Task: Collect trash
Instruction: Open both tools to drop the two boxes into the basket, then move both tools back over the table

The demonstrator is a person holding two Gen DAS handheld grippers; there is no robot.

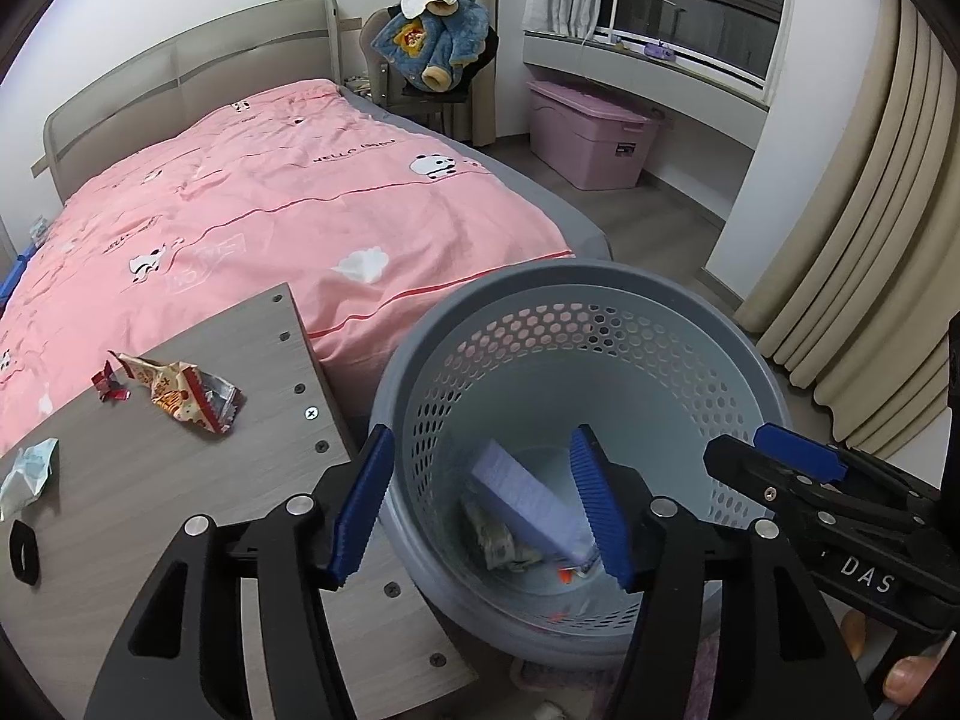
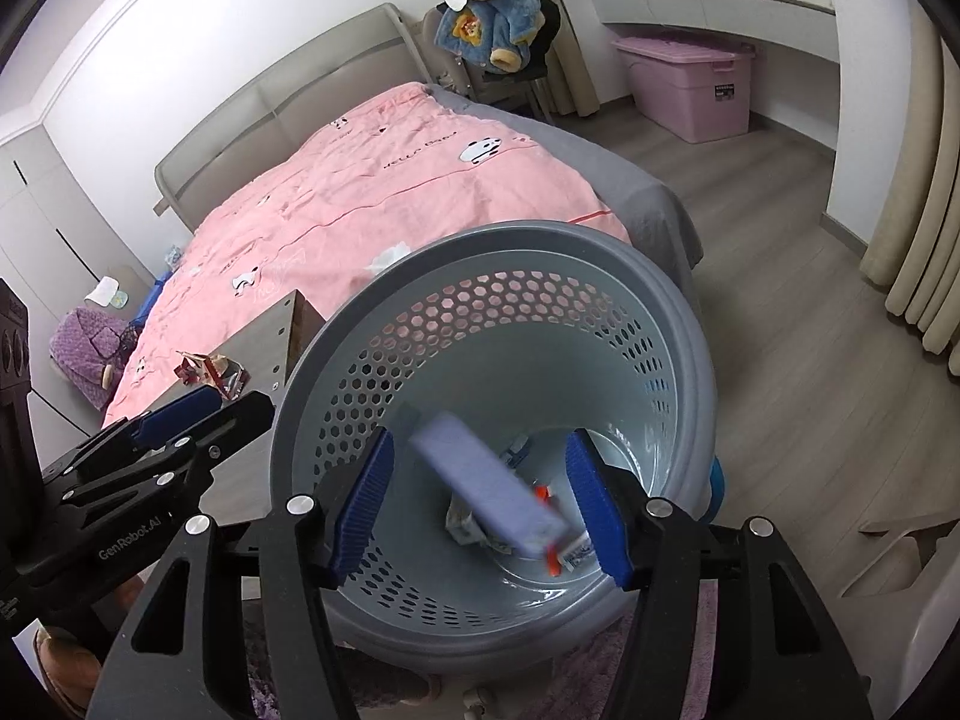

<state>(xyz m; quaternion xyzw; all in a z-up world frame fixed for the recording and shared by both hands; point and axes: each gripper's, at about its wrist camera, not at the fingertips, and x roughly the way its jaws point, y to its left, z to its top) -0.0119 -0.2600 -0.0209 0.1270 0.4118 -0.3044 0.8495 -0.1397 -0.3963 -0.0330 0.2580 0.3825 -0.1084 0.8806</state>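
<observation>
I see the gray basket [image 1: 600, 300] with its honeycomb-holed wall standing on the floor just beside the tabletop [image 1: 180, 480] and at the foot of the bed [image 1: 270, 198]. Inside it a lilac box [image 2: 486, 480] leans tilted, motion-blurred in the right wrist view, above a crumpled wrapper [image 1: 498, 540] and a small orange-and-white scrap [image 2: 552, 564] on the basket floor.

My left gripper [image 1: 480, 510] hangs over the basket's near rim with its blue pads spread apart and nothing between them. My right gripper [image 2: 480, 510] sits above the basket mouth, its jaws also wide, holding nothing; the box lies between and below them, and I cannot tell whether it touches the bottom.

On the tabletop more trash lies: a crumpled red-and-white snack bag [image 1: 180, 396], a small red wrapper [image 1: 108, 387] just beside it, and a pale crumpled tissue [image 1: 30, 474] near the left edge, well apart from the bag.

The bed carries a pink panda-print cover. Beyond it a chair [image 1: 384, 60] holds a blue fleece jacket [image 1: 432, 42], and a pink storage bin [image 1: 591, 132] stands under the window ledge, with beige curtains [image 1: 870, 240] to the right.
</observation>
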